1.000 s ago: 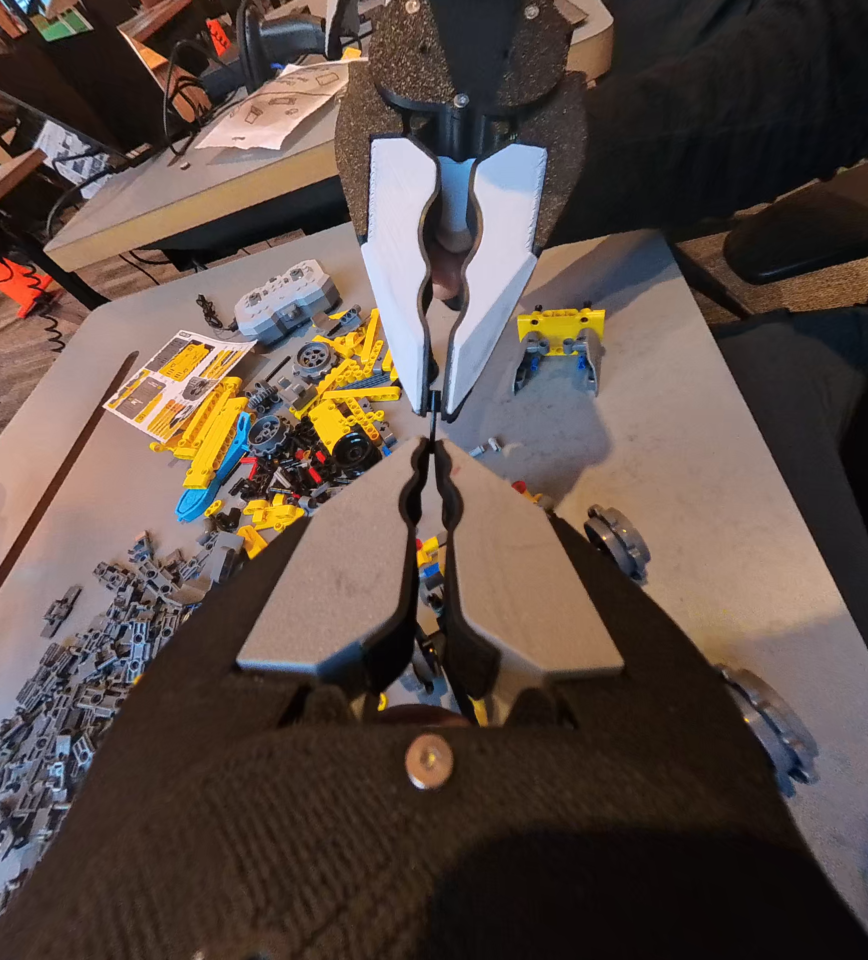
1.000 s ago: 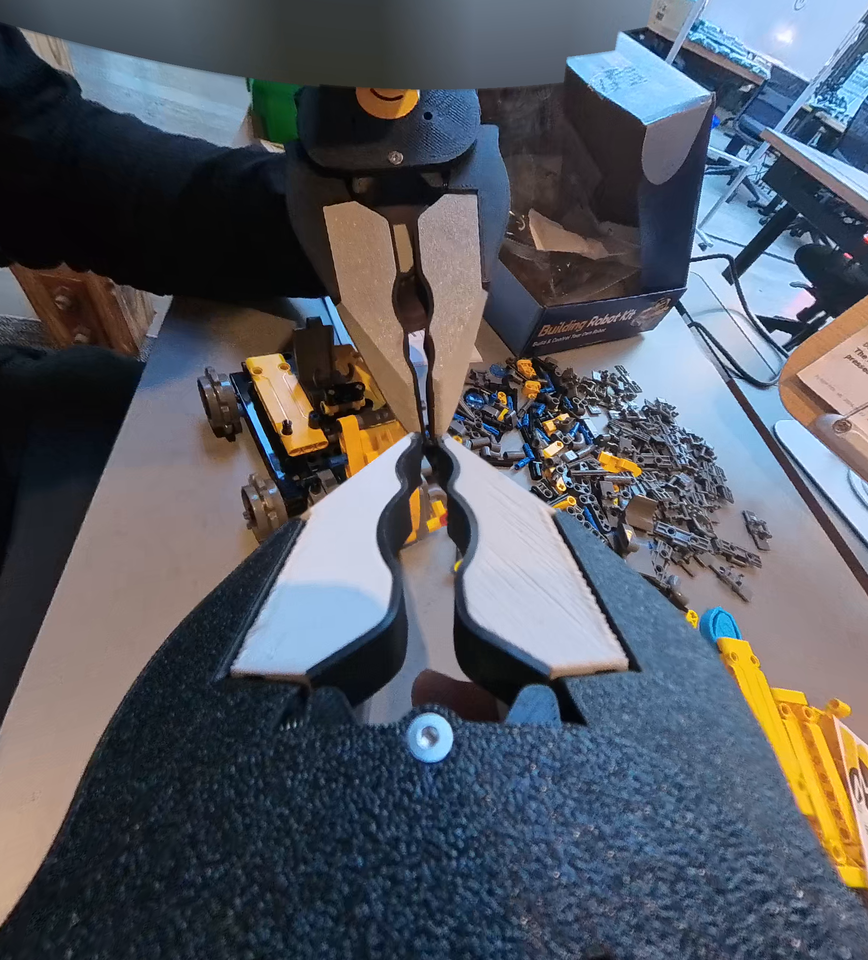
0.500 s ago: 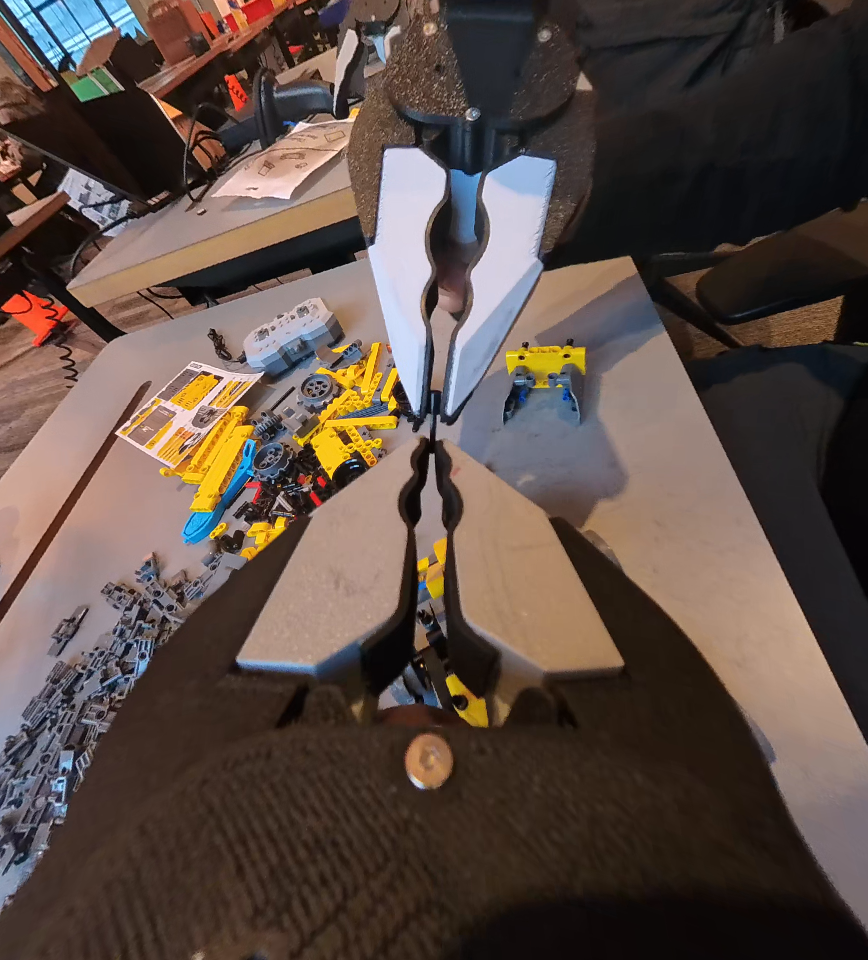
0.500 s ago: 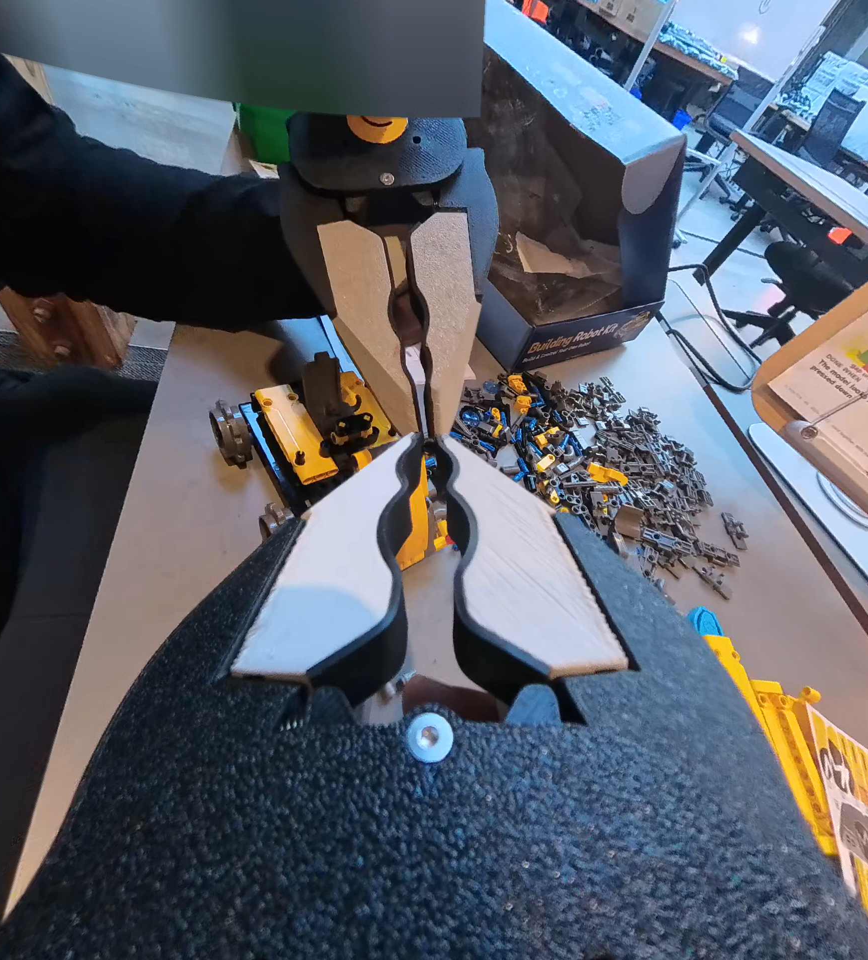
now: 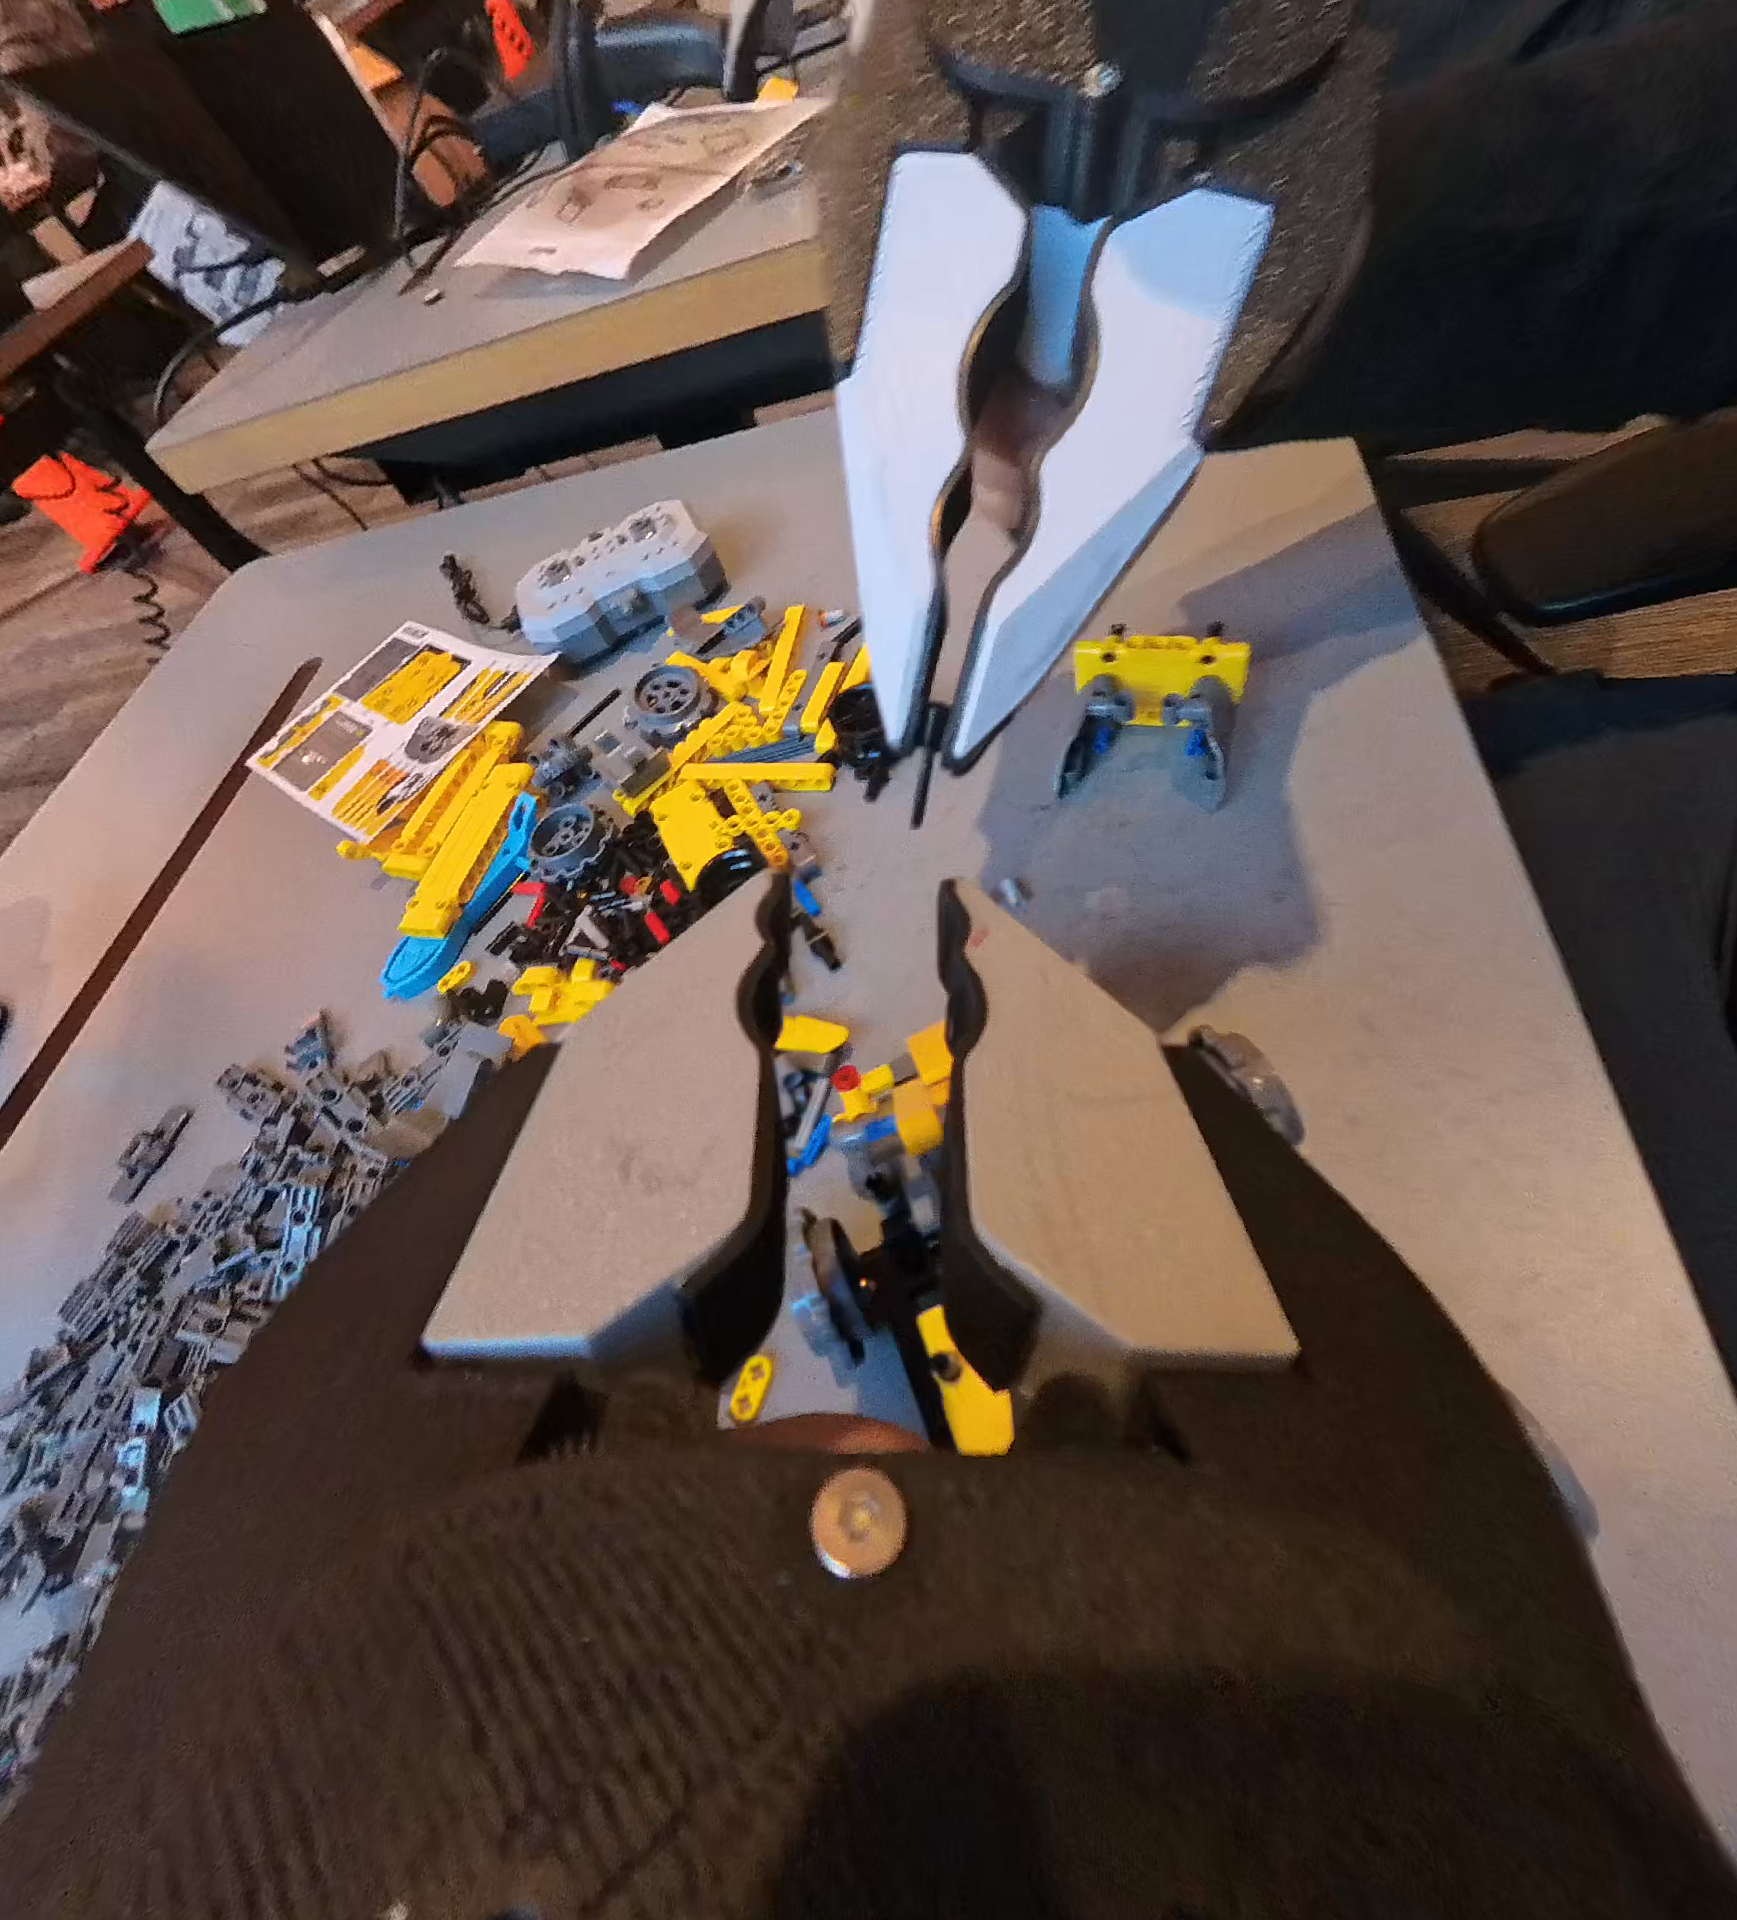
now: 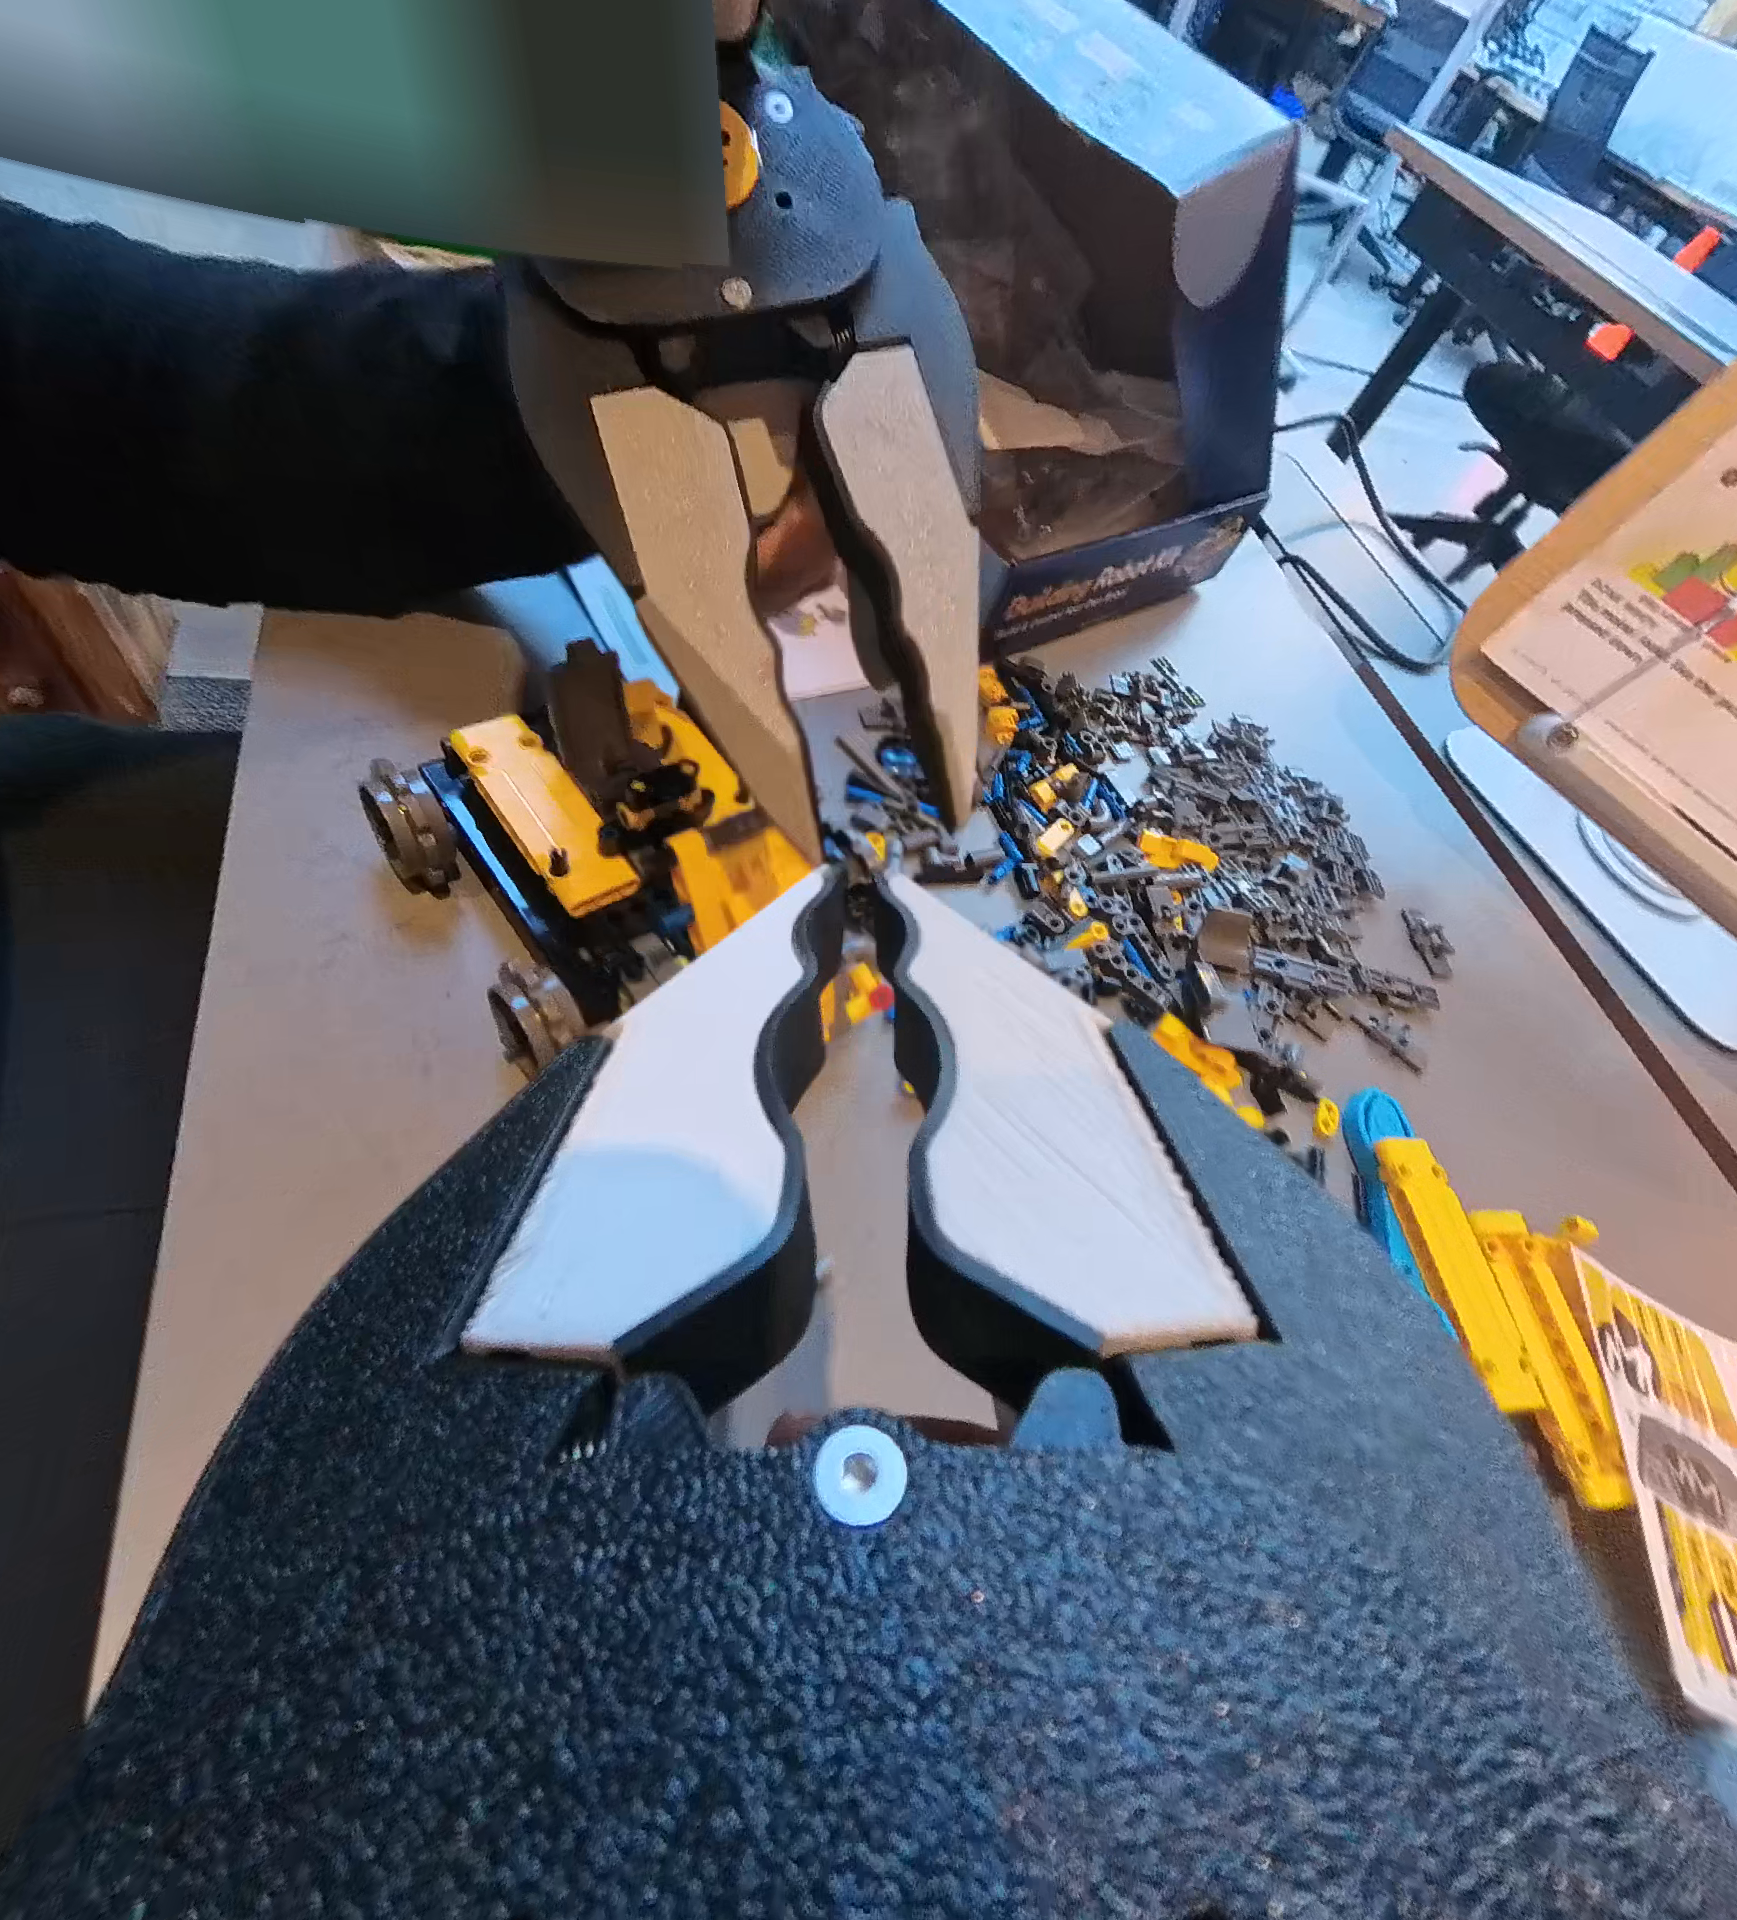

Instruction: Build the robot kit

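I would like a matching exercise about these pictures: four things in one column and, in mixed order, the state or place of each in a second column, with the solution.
1. left gripper
2. right gripper
3. instruction leaflet
4. dark box

a. lies flat beside yellow beams
b. open, holding nothing
c. stands behind the grey pieces
d. shut on a thin black rod

Pairs: 1-b, 2-d, 3-a, 4-c.

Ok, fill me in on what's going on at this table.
A person works two hand-held grippers over a grey table strewn with building-kit parts. The right hand-held gripper pinches a thin black rod at its tips. The left hand-held gripper faces it, open and empty, near a partly built yellow vehicle.
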A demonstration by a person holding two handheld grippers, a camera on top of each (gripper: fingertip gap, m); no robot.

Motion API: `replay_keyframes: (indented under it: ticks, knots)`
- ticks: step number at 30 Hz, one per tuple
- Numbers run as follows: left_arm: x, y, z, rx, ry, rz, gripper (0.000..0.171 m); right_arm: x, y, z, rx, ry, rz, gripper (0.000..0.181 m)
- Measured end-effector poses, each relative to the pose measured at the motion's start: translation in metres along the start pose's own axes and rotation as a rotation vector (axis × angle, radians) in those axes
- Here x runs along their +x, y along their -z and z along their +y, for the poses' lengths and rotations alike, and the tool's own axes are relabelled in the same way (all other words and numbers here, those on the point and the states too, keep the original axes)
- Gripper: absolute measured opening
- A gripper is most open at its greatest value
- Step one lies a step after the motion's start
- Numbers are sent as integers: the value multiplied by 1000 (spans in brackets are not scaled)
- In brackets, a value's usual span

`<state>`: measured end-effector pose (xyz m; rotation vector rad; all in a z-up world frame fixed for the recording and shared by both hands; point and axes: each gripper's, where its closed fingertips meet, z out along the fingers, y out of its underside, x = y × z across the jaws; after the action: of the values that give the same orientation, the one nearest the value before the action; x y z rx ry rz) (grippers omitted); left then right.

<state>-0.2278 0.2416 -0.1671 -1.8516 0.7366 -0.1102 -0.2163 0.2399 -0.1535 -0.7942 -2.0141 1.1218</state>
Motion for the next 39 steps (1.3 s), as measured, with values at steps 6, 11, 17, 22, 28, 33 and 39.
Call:
replay_keyframes:
  ticks: [6, 11, 17, 22, 28, 33, 39]
  knots:
    - [-51, 5, 16, -55, 177, -208, 26, 20, 21, 31, -88, -83, 79, 5]
    - [-91, 22, 38, -79, 390, -351, 26, 22, 34, 64, -178, -245, 30, 5]
    - [-101, 25, 47, -61, 505, -354, 25, -3, 32, 91, -251, -325, -151, 5]
    - [-96, 18, 51, -101, 473, -351, 26, -23, 20, 106, -356, -294, -248, 5]
    - [-93, 14, 55, -129, 447, -346, 26, -32, 12, 113, -411, -246, -269, 5]
    - [-93, 15, 54, -129, 448, -342, 26, -37, 12, 111, -391, -252, -283, 5]
    - [-92, 16, 51, -121, 438, -343, 25, -40, 7, 109, -403, -237, -290, 5]
